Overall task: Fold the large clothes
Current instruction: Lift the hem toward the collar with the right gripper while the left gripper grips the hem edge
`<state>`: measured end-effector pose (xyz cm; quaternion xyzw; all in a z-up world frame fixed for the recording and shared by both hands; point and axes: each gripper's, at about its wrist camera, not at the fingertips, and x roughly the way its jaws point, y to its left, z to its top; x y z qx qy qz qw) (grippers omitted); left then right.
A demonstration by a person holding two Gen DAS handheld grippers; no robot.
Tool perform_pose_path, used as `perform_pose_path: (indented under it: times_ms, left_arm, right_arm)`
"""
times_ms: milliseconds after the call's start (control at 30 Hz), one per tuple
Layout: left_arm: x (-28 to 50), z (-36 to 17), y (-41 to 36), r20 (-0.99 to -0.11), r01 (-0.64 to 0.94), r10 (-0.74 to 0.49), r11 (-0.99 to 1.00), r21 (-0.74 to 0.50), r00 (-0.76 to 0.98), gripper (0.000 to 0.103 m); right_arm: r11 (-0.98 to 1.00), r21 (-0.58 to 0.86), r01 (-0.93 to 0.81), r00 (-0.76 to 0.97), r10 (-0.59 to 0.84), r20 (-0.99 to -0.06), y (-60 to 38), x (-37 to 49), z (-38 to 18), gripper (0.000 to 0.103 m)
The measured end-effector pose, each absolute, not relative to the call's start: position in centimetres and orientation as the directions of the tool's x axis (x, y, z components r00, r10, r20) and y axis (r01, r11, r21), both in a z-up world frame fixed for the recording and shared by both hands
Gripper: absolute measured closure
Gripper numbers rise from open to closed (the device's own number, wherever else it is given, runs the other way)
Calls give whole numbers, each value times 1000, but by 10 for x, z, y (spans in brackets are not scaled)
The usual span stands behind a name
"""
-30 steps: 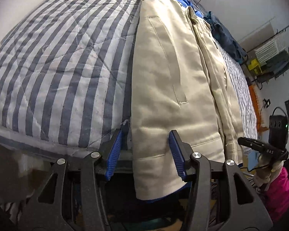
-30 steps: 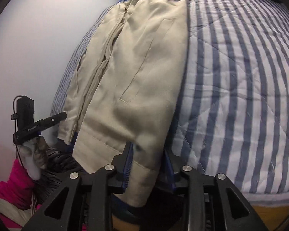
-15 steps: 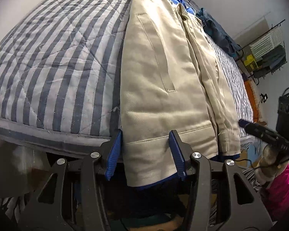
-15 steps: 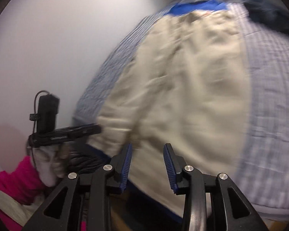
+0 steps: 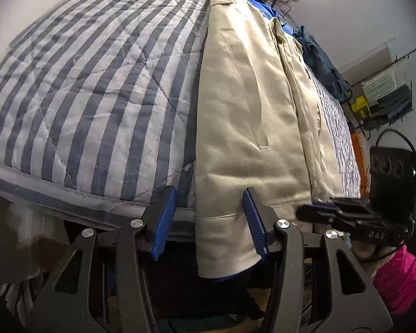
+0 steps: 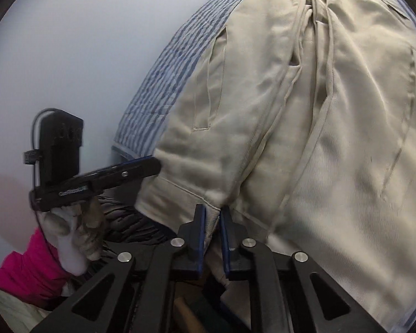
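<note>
A large beige jacket with blue lining lies lengthwise on a blue-and-white striped quilt, its hem hanging over the bed's near edge. My left gripper is open, its blue pads either side of the hem's left corner. In the right wrist view the jacket fills the frame. My right gripper is shut on the hem edge by the front opening. The other gripper shows at left, held by a gloved hand.
Dark blue clothes lie farther along the bed. A shelf rack stands by the far wall. A pink sleeve and the right gripper are at the lower right. A plain wall is beside the bed.
My right gripper let go of the hem's right corner, swung left across the jacket, and closed on the hem near the front opening. My left gripper stayed open at the left corner.
</note>
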<state>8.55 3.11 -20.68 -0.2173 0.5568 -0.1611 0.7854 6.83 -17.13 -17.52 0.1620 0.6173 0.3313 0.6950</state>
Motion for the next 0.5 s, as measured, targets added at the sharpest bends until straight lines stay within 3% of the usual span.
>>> perform_pose_path:
  times_ms: [267,333,367,500]
  left_arm:
    - [82,-208,25,-807,21,-500,854,-520,314,53]
    - [82,-209,27,-799,15,-520,840,-542,303,53]
    - [82,-210,27,-795,8,-529,834,-552,298,53]
    - [85,-214,30,-779,-5,-572,806,-593,256,53]
  right_arm:
    - [729,650,-214,25,669,-743,-181,64,-187,94]
    - [732,632,-254,40,661,-750,-182,63,-169,82]
    - [742,614,-269,69,651,-756,-191,61,-156,70]
    - [814,539,-217,227,579,-783,-254,46,-126,61]
